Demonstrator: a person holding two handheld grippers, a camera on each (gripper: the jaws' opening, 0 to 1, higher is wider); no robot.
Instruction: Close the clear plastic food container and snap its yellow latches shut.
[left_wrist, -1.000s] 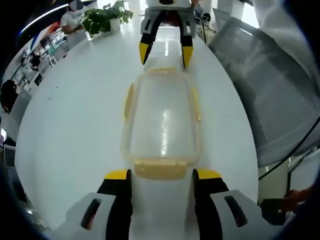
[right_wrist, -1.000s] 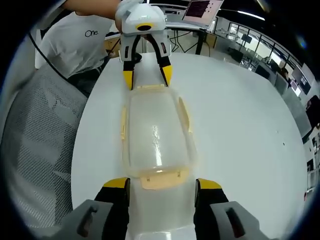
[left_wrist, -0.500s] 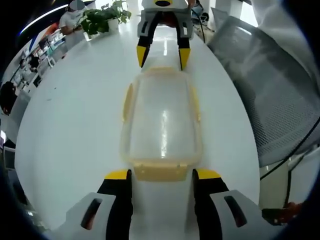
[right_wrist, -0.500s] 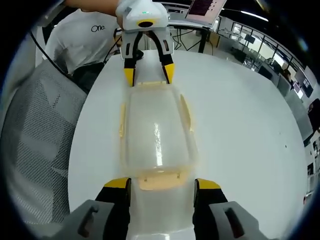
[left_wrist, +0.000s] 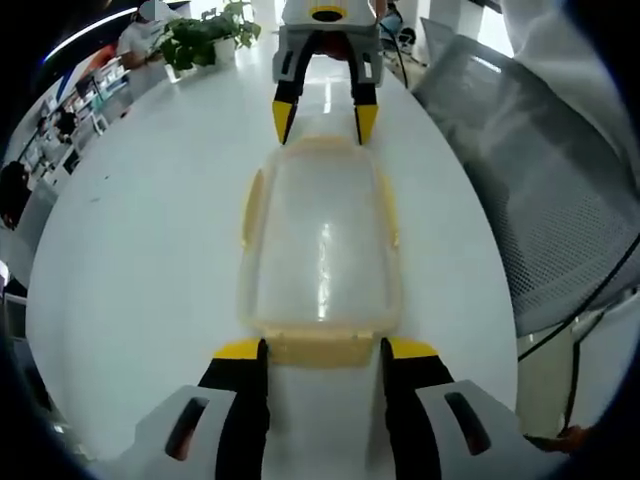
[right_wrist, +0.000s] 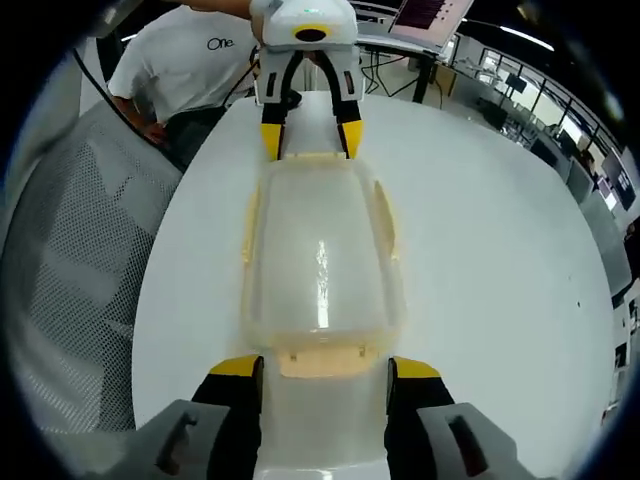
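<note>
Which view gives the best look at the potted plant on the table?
The left gripper view: the potted plant sits at the table's far end, leaves visible. The right gripper view faces the opposite way, toward a laptop.

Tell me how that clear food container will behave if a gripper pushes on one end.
The container looks empty, so probably light. On the smooth white table it would likely slide rather than tip, being low and flat. Its thin clear lid may flex slightly.

Bright overhead light is reflected as a glare streak on the container lid (left_wrist: 322, 240); around it, straight edges are bent by fisheye distortion.
</note>
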